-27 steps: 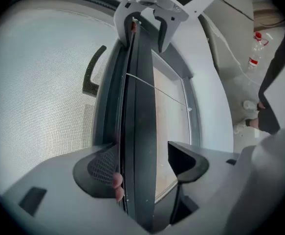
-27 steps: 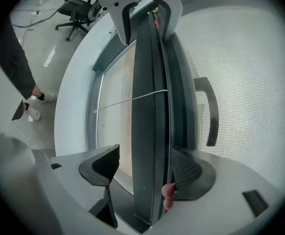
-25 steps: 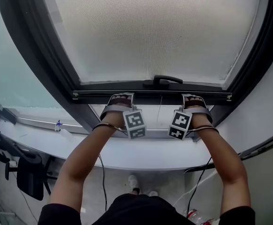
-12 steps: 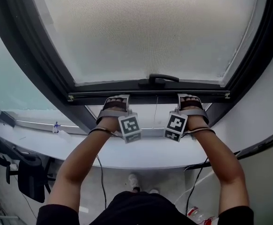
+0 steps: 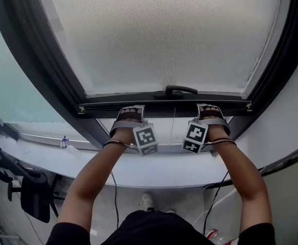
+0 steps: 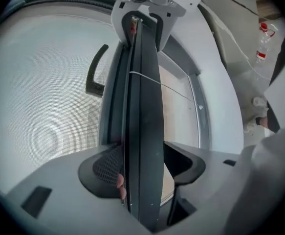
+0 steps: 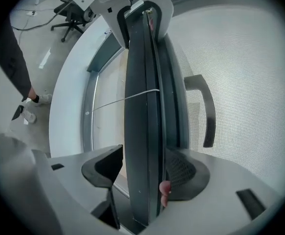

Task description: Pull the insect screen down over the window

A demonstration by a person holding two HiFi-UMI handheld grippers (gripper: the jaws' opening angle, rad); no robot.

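Now the left claw and right claw have just been narrowing around the screen bar (1 pad each not yet touching), short of the sill; gripping precedes pulling.

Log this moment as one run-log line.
step: grasping dark bottom bar of pale mesh insect screen | left gripper: jaws just closing, bar between | right gripper: same | screen: not fully down

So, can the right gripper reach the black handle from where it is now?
Probably yes: the handle sits just beside the right gripper, with nothing between them. But its jaws straddle the bar and have just been closing, so it must back off first.
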